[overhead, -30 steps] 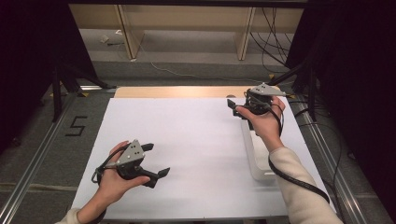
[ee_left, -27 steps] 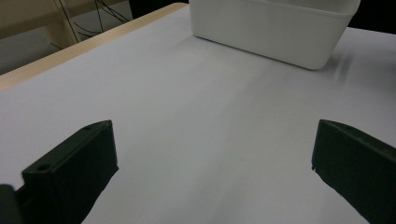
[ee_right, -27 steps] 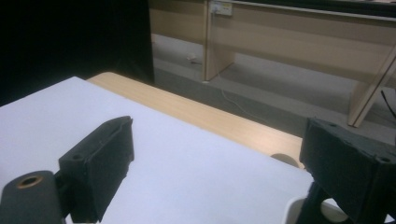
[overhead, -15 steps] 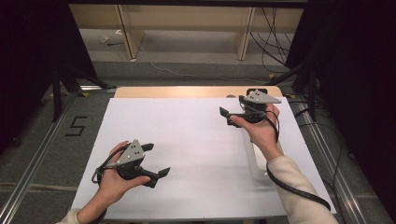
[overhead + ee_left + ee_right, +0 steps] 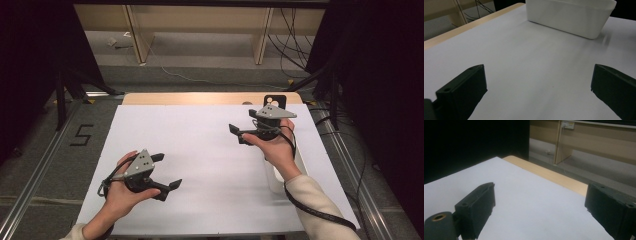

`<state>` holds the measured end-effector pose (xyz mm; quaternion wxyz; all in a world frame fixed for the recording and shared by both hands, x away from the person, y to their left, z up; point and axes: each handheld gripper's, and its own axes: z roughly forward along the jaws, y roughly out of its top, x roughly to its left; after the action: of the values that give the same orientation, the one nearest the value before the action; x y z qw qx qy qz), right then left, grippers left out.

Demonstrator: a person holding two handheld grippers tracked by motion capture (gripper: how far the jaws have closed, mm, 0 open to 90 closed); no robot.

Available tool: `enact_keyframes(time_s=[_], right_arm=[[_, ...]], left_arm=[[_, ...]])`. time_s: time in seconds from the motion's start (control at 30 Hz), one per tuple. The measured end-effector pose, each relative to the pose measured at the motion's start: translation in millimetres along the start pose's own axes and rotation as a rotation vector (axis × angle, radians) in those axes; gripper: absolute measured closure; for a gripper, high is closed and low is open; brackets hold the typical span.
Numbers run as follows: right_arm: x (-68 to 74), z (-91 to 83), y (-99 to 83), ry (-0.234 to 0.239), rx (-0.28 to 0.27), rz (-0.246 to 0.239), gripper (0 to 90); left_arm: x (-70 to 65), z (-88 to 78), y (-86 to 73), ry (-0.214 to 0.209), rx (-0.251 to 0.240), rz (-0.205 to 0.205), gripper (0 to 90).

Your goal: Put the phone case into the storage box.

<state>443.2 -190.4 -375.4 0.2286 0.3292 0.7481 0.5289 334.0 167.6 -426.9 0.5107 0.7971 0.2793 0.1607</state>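
Note:
In the high view my left gripper [image 5: 167,171] hovers over the near left of the white table sheet [image 5: 200,145], jaws wide apart and pointing right. Its own view has the left gripper [image 5: 537,92] open over bare sheet, with a white plastic bin [image 5: 571,17] ahead. My right gripper [image 5: 237,134] is held over the right half of the sheet, pointing left, open with nothing between the jaws. In its own view the right gripper [image 5: 541,207] faces the sheet's far corner. The white bin [image 5: 275,177] lies partly hidden under my right forearm.
A wooden strip [image 5: 210,98] runs along the table's far edge, with a small black object [image 5: 275,99] on it. Metal rails flank the table. A floor mark "5" [image 5: 82,135] sits at left. Wooden furniture legs [image 5: 137,32] and cables stand beyond.
My right hand has carried its gripper from the far right corner leftward and nearer, over the sheet. The left gripper has stayed where it was. Both keep their jaws apart.

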Motion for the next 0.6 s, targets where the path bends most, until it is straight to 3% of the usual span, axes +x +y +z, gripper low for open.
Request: enact_keyframes(time_s=[0.6], right_arm=[[20.4,-6.5,-4.0,0.062,0.031,-0.025,9.3]], left_arm=[[1.4,-1.5,0.0,0.016,0.0,-0.003,0.0]])
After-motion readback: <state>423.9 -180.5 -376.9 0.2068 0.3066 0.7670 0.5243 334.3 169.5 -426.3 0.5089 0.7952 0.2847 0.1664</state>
